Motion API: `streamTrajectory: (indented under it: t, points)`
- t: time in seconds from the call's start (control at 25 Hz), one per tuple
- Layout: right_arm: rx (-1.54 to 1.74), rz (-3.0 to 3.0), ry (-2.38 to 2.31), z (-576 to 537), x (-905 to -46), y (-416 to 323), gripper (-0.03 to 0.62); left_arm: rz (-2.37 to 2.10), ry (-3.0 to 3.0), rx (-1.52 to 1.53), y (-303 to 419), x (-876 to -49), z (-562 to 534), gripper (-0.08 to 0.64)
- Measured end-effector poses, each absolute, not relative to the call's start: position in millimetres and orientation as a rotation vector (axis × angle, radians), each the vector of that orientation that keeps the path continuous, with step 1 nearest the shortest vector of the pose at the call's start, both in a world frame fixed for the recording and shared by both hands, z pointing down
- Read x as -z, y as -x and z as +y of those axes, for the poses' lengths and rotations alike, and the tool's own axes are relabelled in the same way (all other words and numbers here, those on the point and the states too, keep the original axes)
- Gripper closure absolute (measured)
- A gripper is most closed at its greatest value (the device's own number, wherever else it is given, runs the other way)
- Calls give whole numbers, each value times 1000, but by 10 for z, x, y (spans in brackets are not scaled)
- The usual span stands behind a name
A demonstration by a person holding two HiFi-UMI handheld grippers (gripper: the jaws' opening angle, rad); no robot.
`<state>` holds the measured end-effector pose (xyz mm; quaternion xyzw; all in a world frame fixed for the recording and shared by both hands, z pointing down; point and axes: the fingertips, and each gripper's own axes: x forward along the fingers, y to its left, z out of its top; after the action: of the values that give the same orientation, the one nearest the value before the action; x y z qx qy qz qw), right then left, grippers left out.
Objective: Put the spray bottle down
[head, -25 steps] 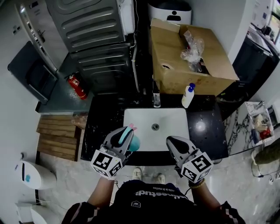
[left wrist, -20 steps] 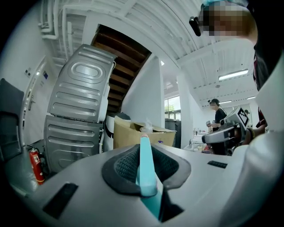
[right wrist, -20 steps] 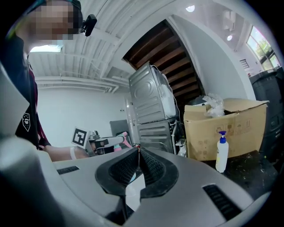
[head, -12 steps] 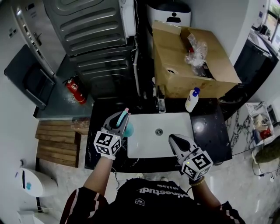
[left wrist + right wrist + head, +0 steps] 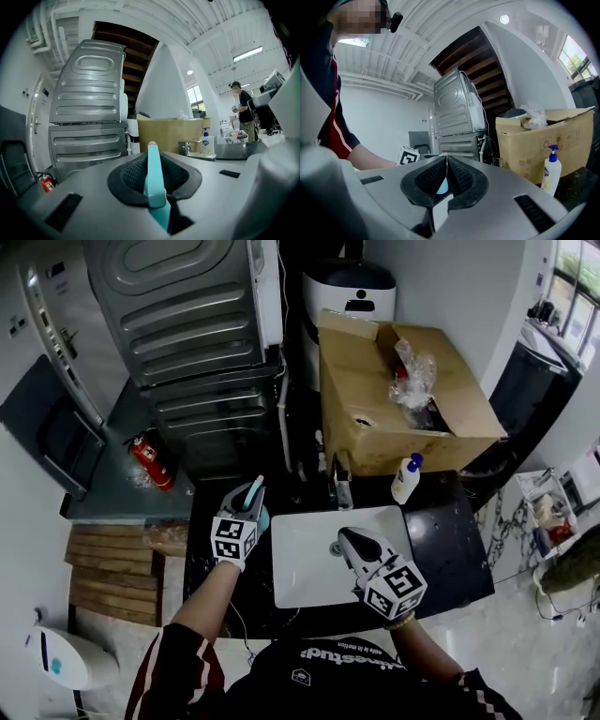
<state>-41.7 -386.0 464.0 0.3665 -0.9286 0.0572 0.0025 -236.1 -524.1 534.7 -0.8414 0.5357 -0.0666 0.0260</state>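
Left tool (image 5: 252,491) is pinching a teal plastic spray bottle (image 5: 154,182). The left gripper view shows the dark ribbed pads closed on it from both sides, with the bottle edge-on between them and a small pink bit at its top. In the head view the bottle is held off the surface, over the black speckled stone table (image 5: 450,545), just left of the white rectangular sink basin (image 5: 314,568); not set down.

Right tool (image 5: 338,539) is pressed together, tips meeting, nothing gripped, over the basin near the drain. A pale blue sliver shows through the lower pad gap in the right gripper view; can't tell what it is.

Writing and labels:
- The left marker cube (image 5: 234,540) and right marker cube (image 5: 395,589) carry black-and-white square code patterns, no words.
- A white pump bottle with a blue head (image 5: 405,480) stands on the table at the basin's back right, near the chrome faucet (image 5: 341,486). Its label is blue, text unreadable.
- A brown cardboard box (image 5: 370,404) sits behind them, open, with a crumpled clear plastic bag (image 5: 413,364) inside. The right gripper view shows faint printed symbols on its side, no legible words.
- The person's dark shirt (image 5: 347,667) has white print, upside down and too small to read.
- A red fire extinguisher (image 5: 143,462) sits beside the grey ribbed metal machine (image 5: 183,324); its label is unreadable.
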Motion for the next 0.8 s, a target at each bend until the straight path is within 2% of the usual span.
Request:
streamTrajectory:
  t: [0.36,0.8]
  points:
    - [-154,-2895,-1108,-4041,-4689,806,552,1710,2579,244,2632,-5558,-5943,486]
    - [-231,-2822,-1207,-4040,-4868,579,551,1758,2624,123,2806,-5542,-6055,486]
